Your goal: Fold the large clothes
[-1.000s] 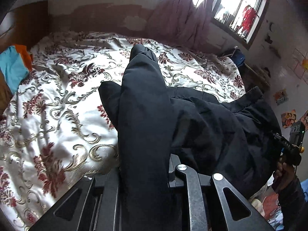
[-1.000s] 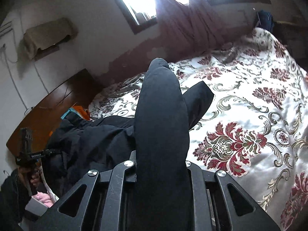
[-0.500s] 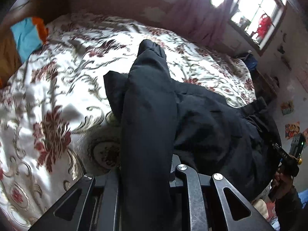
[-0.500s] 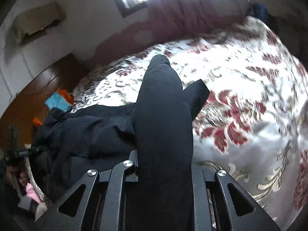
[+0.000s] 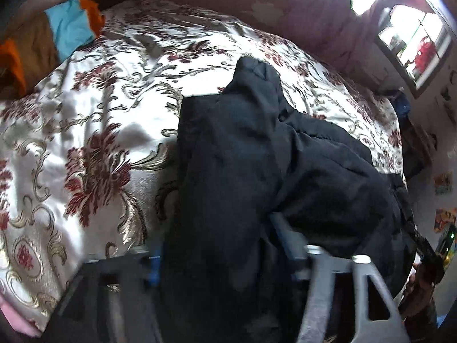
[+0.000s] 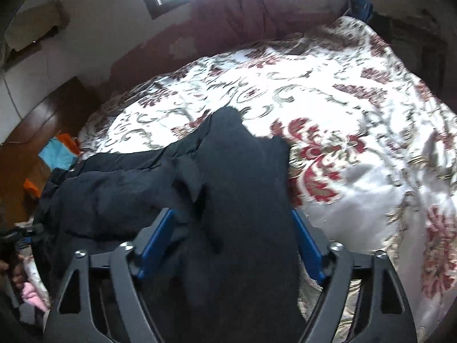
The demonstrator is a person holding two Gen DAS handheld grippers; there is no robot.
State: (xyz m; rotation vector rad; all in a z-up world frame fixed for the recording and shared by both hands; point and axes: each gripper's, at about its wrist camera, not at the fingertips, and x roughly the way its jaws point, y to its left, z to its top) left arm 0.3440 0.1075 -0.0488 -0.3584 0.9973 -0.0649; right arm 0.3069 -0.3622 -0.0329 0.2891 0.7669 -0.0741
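Black garment, large and padded-looking, lies across the bed on the floral cover, bunched toward the near edge. One end drapes up between the fingers of each tool, so the bulk spans from one gripper to the other.

Handling, our judgement: soft and limp, no stiffness to hold a crease; bulky enough to sag in the middle when lifted by two points. The shell looks smooth, may slide on the satin-like cover. Best hold seems to be hems or corners, a full thickness of cloth in each grip, not a single layer.

Left gripper: view blurred. Blue pads show either side of a thick fold of garment, with the jaws standing well apart; we read them as parted, with cloth lying between, not pinched.

Right gripper: sharper. Blue pads stand wide, clear gaps between them and the cloth ridge running up the middle. Cloth rests in the opening, loose.

Also in view: blue and orange cloth at the head of the bed, well apart from the garment; curtain under the window.
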